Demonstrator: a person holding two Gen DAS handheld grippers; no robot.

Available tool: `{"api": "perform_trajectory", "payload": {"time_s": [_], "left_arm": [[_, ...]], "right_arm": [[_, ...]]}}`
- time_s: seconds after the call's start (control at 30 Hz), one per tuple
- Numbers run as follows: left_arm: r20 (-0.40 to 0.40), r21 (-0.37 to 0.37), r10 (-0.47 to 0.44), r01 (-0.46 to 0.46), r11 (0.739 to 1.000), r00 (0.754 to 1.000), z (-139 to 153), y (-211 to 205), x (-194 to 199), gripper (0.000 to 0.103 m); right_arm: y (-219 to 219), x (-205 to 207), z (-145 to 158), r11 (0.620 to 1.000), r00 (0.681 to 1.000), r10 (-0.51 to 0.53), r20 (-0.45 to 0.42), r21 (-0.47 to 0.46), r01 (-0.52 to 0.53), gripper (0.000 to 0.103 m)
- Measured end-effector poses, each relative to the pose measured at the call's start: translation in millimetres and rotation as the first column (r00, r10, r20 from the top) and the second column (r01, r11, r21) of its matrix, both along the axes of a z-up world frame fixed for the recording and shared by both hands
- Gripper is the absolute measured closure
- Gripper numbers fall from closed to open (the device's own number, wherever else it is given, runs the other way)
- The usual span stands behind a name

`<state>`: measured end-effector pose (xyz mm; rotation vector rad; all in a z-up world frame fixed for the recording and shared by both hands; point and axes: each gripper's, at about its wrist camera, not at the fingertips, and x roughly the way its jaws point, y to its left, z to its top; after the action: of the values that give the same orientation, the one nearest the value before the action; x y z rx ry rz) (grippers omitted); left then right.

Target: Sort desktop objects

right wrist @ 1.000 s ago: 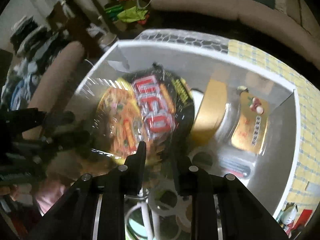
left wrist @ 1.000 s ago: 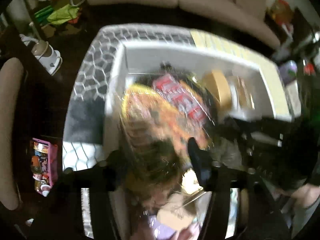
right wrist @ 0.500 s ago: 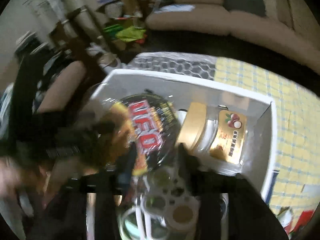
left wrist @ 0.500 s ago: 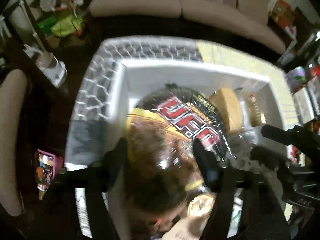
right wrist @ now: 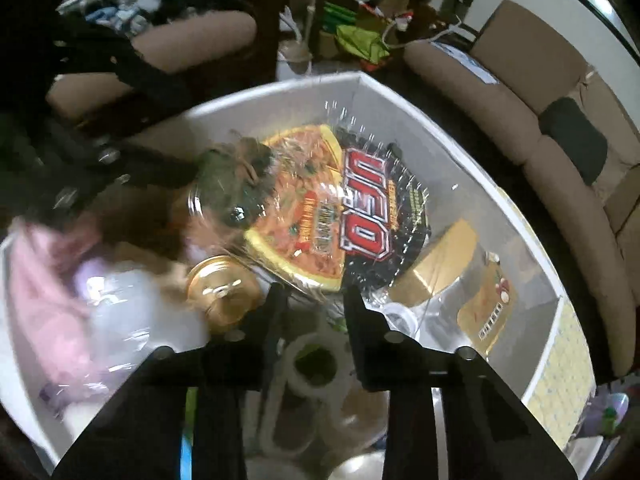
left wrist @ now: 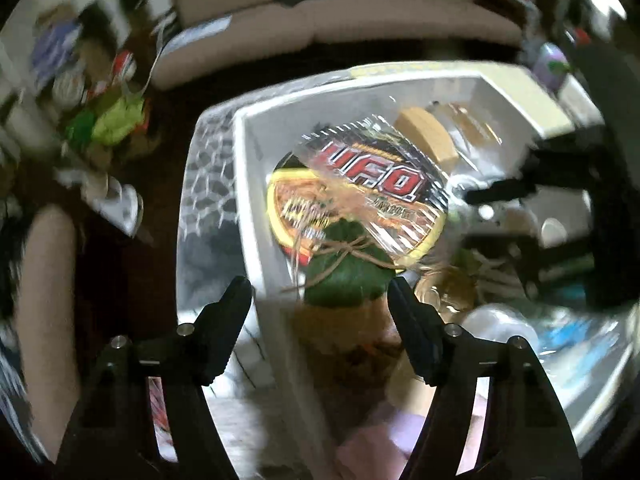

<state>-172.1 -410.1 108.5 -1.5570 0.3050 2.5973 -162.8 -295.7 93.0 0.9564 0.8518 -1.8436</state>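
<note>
A white box (left wrist: 248,184) holds a wrapped UFO noodle bowl (left wrist: 360,196), lying flat. A jar with a green cloth top tied with twine (left wrist: 348,272) leans on the bowl's near edge. My left gripper (left wrist: 318,296) hovers over this jar with its jaws closing, and the pads are clear of the cloth top. In the right wrist view the bowl (right wrist: 340,208) lies just beyond my right gripper (right wrist: 314,300). Its jaws are closing to a narrow gap above a white plastic ring carrier (right wrist: 316,360), and nothing is pinched between the pads.
Also in the box are a gold can top (right wrist: 224,292), a clear jar with a tan lid and gold label (right wrist: 440,264) on its side, and a pink bag (right wrist: 44,280). A brown sofa (right wrist: 520,92) curves behind the box. Clutter fills the floor at the far left.
Both views have rolled and shifted across the box. The noodle bowl, close between my left fingers earlier, now lies farther off with the green-topped jar in front. My right jaws widened, then narrowed.
</note>
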Motion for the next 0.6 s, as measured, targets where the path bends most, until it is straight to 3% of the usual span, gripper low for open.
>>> {"api": "perform_trajectory", "payload": {"time_s": [0.2,0.33,0.37,0.43,0.5,0.6], "left_arm": [[-0.005,-0.025,-0.137,0.137,0.99,0.991,-15,12,-15,0.035],[0.057,-0.034,-0.145,0.147,0.989,0.988,-32,19,-31,0.036],[0.078,-0.018,-0.158,0.16,0.987,0.984,-37,21,-32,0.038],[0.108,0.022,-0.204,0.203,0.979,0.973,-45,28,-25,0.054],[0.084,0.008,-0.267,0.267,0.964,0.96,-41,37,-9,0.058],[0.06,0.066,-0.31,0.306,0.95,0.949,-28,34,9,0.058]], "right_arm": [[-2,-22,6,0.993,0.988,-0.034,0.148,-0.109,0.051,0.077],[0,-29,12,0.986,0.978,-0.057,0.199,-0.142,0.086,0.077],[-1,-29,13,0.985,0.977,-0.058,0.205,-0.145,0.089,0.077],[-4,-29,16,0.986,0.977,-0.054,0.205,-0.145,0.085,0.077],[-7,-28,18,0.986,0.978,-0.051,0.2,-0.144,0.081,0.077],[-11,-29,21,0.987,0.978,-0.046,0.204,-0.144,0.077,0.077]]}}
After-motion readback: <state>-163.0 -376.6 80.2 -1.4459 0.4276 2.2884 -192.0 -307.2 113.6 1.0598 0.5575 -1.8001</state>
